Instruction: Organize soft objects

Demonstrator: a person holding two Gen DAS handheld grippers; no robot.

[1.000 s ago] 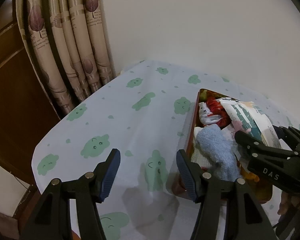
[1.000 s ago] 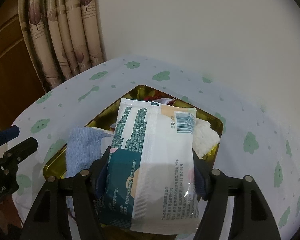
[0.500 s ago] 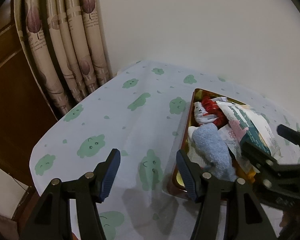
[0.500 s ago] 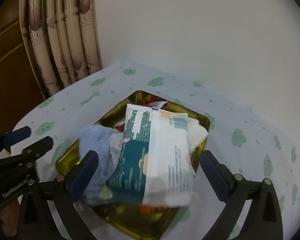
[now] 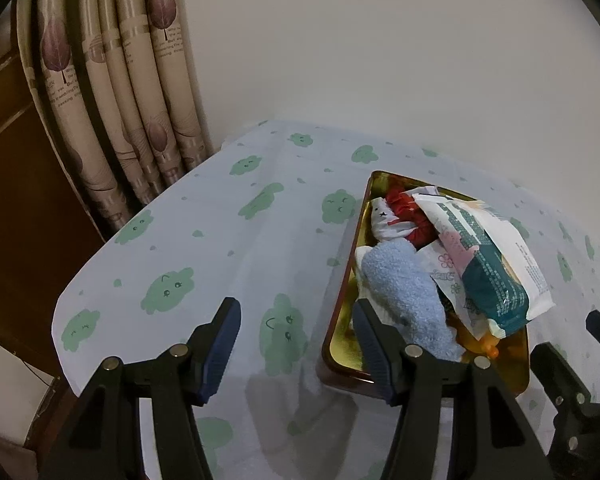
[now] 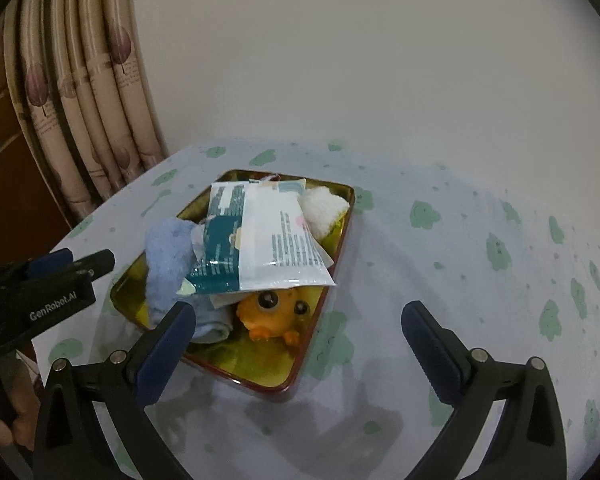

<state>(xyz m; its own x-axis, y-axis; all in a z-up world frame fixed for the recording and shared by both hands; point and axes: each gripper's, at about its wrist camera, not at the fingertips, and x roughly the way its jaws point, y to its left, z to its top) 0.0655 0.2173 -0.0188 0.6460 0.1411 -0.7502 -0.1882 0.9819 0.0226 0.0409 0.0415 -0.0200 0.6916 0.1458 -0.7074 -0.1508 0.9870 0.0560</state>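
Cloud-printed surface (image 6: 460,264) carries our gold tin (image 6: 342,236), now heaped: tissue pack (image 6: 276,240) atop; both tongs, left (image 5: 296,344) and right (image 6: 298,350), gape empty, right's jaws just opened; little seems left.

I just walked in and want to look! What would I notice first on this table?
A shiny gold tin sits on the tablecloth with green smiley blobs, stuffed full. On top lies a big white-and-teal packet, beside a fluffy blue sock. An orange toy with big eyes peeks out from under the packet at the near end.
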